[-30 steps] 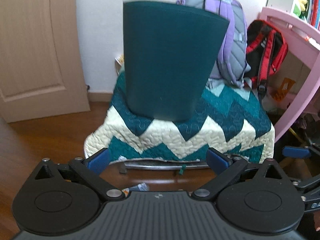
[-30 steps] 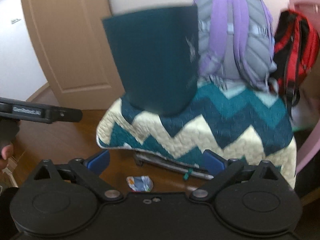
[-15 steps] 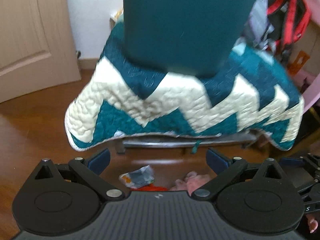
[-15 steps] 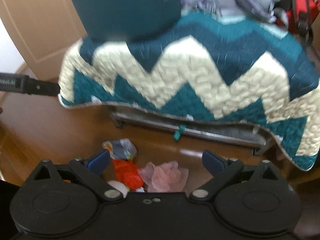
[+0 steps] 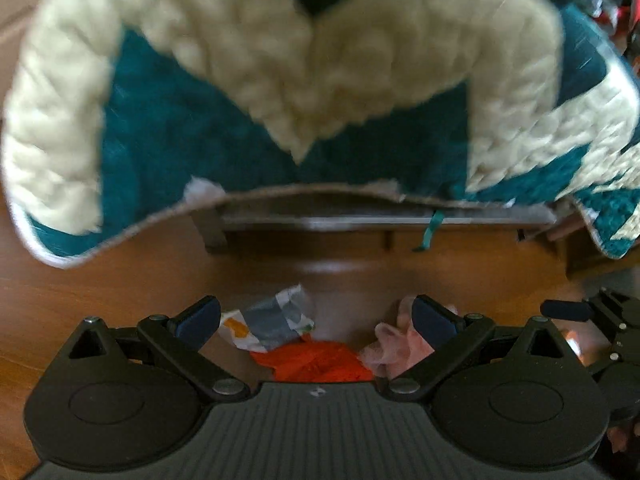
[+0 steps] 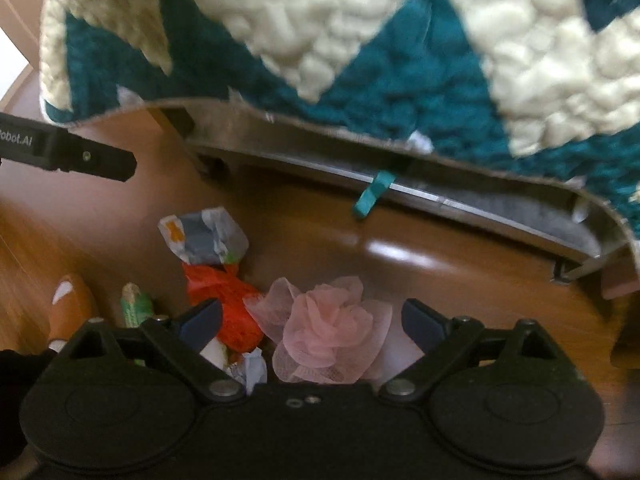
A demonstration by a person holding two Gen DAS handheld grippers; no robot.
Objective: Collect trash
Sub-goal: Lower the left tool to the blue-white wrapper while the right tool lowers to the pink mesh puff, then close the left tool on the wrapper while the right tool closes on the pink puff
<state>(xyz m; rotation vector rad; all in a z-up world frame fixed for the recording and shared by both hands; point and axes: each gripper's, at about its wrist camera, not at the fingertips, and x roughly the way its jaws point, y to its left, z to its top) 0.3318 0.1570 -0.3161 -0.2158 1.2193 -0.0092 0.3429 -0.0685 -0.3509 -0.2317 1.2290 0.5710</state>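
Down low, both grippers are hanging with fingers spread and empty: the left gripper (image 5: 316, 316) over a crumpled wrapper (image 5: 269, 320), the right gripper (image 6: 312, 320) above pink netting (image 6: 332, 340) lying on the wooden floor (image 6: 460, 280).

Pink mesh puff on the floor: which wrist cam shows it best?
Right wrist. The pink mesh puff sits almost whole between the open right gripper fingers, its ruffles clear. In the left wrist view only a blurred part shows, with the rest hidden by the left gripper's right finger.
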